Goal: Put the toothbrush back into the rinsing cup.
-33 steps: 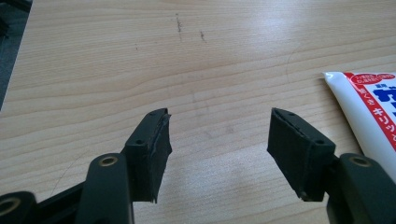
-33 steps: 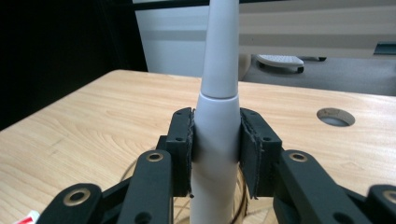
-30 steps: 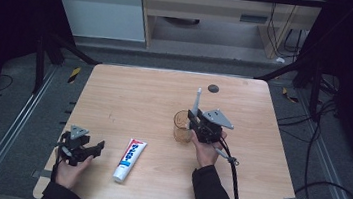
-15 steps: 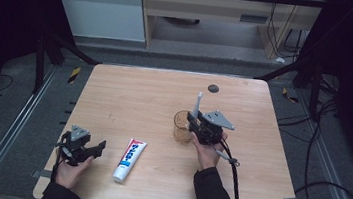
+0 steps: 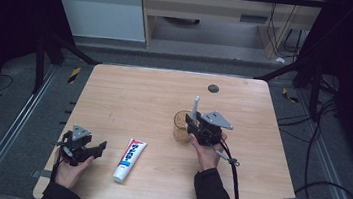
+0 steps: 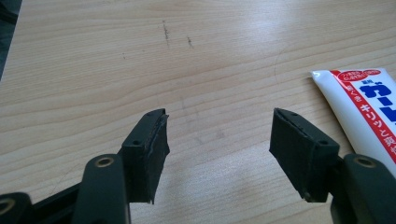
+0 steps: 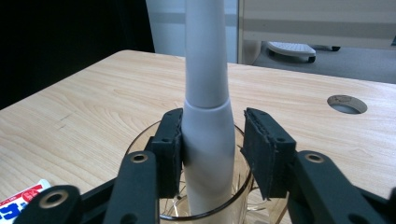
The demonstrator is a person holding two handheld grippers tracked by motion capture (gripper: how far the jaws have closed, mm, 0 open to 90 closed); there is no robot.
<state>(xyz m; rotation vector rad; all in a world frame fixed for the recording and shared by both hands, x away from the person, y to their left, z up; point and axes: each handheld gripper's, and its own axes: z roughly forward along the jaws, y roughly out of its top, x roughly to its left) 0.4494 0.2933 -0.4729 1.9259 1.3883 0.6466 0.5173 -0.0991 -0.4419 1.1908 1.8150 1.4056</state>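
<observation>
Right gripper (image 7: pixel 210 154) opening around toothbrush (image 7: pixel 205 93), toothpaste (image 5: pixel 129 159)

- The toothbrush (image 7: pixel 205 116) is white and grey, with a thick handle and a thinner neck going up. It stands almost straight up, and its bottom end sits inside the cup
- The cup (image 5: pixel 180 125) is clear glass with a light brown look. It stands upright on the wooden table, near the middle and a bit to the right
- The top of the toothbrush (image 5: pixel 196 101) pokes up high above the rim of the cup
</observation>
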